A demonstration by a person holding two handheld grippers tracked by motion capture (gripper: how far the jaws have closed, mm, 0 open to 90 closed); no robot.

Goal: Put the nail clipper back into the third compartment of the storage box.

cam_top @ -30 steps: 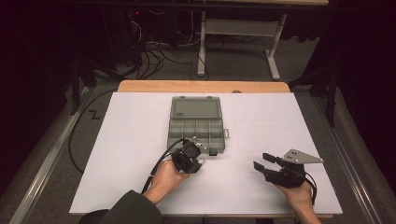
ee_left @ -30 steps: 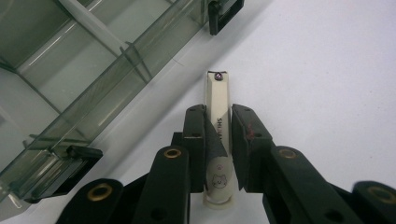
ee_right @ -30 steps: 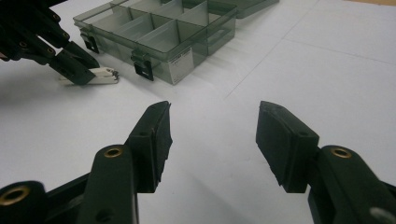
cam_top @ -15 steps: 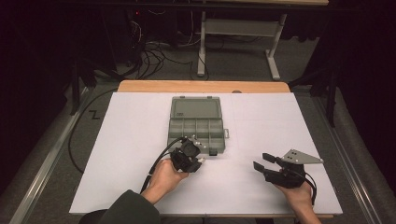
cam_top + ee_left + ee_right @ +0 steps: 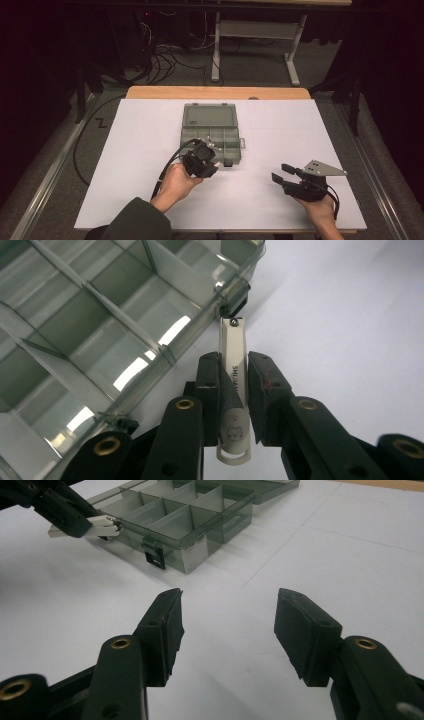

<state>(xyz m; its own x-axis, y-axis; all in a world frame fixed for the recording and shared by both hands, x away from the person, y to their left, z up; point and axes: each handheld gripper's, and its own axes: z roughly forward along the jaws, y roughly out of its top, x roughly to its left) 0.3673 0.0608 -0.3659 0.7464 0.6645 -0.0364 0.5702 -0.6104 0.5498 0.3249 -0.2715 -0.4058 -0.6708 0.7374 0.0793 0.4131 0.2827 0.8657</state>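
A smoke-grey translucent plastic organiser box (image 5: pixel 212 135) lies open on the white table covering (image 5: pixel 130 150), its hinged lid flat behind a tray split by thin glossy dividers into rectangular compartments, with a dark clasp on the front wall. The left gripper (image 5: pixel 233 374) has its matte black jaws closed tight on a slim nail clipper (image 5: pixel 233 385), cream-white and smooth, printed with small lettering and a little cat face; the pads press its two long sides near the middle, its riveted metal tip (image 5: pixel 233 321) poking out ahead, just beside the box's front corner. The right gripper (image 5: pixel 227 625) sits well apart over bare covering, jaws spread wide with nothing between them.
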